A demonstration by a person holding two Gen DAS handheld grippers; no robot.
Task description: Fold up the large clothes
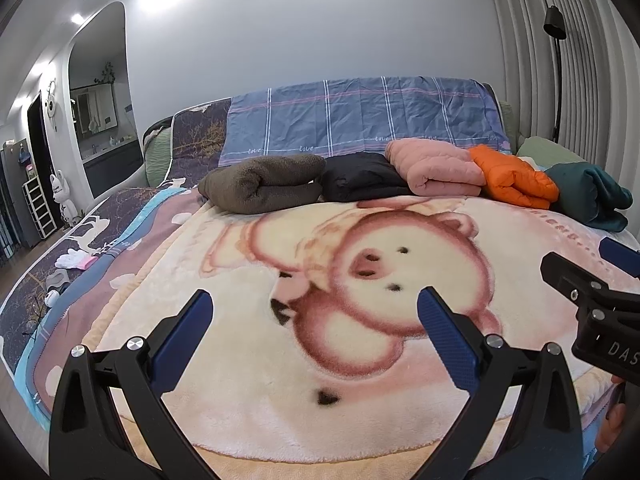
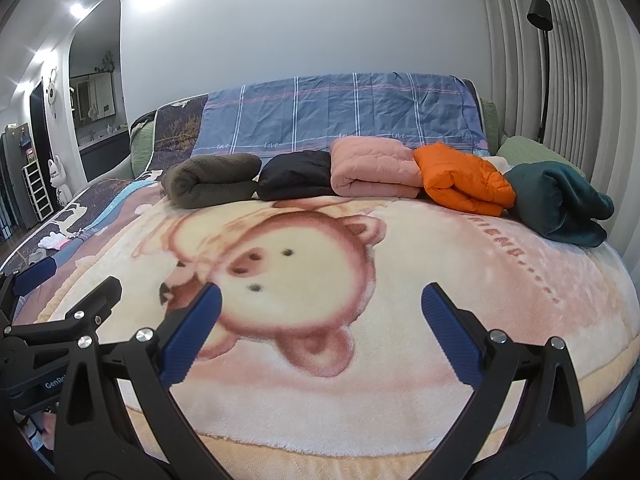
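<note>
Folded clothes [image 1: 436,170] lie well beyond both spread, empty claws [image 1: 316,312].

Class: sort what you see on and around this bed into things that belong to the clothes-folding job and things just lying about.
Job: brown fleece, black jacket, pink jacket, orange jacket, teal garment, left gripper, right gripper.

Lying about: socks, floor lamp, bear blanket.

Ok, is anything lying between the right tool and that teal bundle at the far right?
Nothing visible does. Only bare bear blanket lies between the open right tool and the teal bundle; the orange jacket sits beside it.
</note>
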